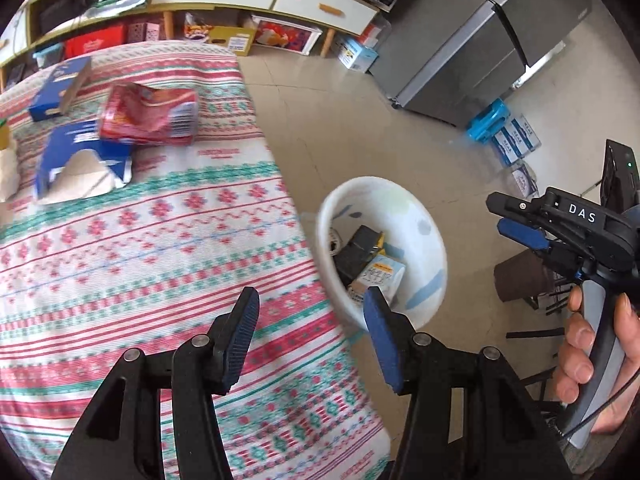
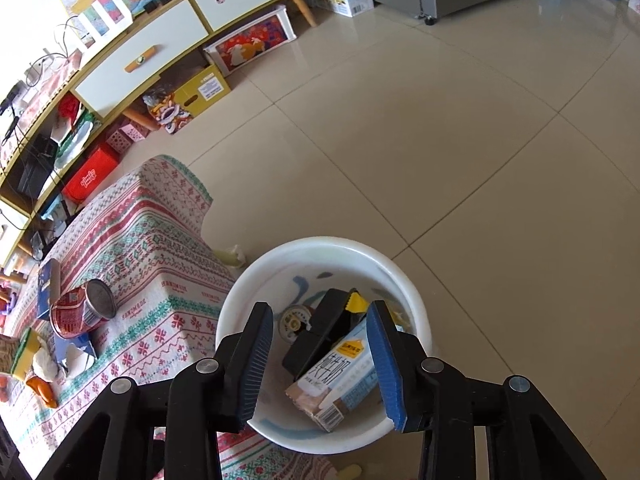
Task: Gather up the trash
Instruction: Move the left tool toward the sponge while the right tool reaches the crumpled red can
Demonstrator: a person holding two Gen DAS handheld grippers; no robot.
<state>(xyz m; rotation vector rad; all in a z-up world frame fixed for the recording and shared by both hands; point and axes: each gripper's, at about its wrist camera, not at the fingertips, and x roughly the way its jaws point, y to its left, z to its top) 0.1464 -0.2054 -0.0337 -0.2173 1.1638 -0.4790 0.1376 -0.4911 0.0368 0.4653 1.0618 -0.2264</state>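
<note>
**Trash half gathered: carton in the bin, can and boxes on the cloth**

Trash lies in two places. In the right wrist view the white bin (image 2: 320, 256) stands on the tiled floor (image 2: 440, 140) just beside the table's edge, and inside it lie a pale milk carton (image 2: 336, 380) on its side, a black box with a yellow tab (image 2: 324, 328) and a small round lid-like object (image 2: 294, 318). The right gripper (image 2: 320, 364) hangs directly over the bin with its jaws released; the carton sits below the gap between the blue pads (image 2: 384, 364), and neither pad presses on it.

On the patterned tablecloth (image 2: 152, 248), at about nine o'clock from the bin, a red can (image 2: 80, 312) lies on its side with its open end toward the bin. A blue box (image 2: 46, 288) lies just beyond the can, and torn blue packaging (image 2: 74, 354) lies nearer the camera.

In the left wrist view the left gripper (image 1: 312, 336) is over the table's edge, jaws apart with nothing between them. The red can (image 1: 148, 116), blurred, lies at about eleven o'clock from it, with torn blue packaging (image 1: 80, 160) touching its near side and the blue box (image 1: 60, 88) further off. The bin (image 1: 432, 240) shows at about one o'clock, and at three o'clock a hand (image 1: 592, 360) grips the handle of the right gripper (image 1: 516, 224).
</note>
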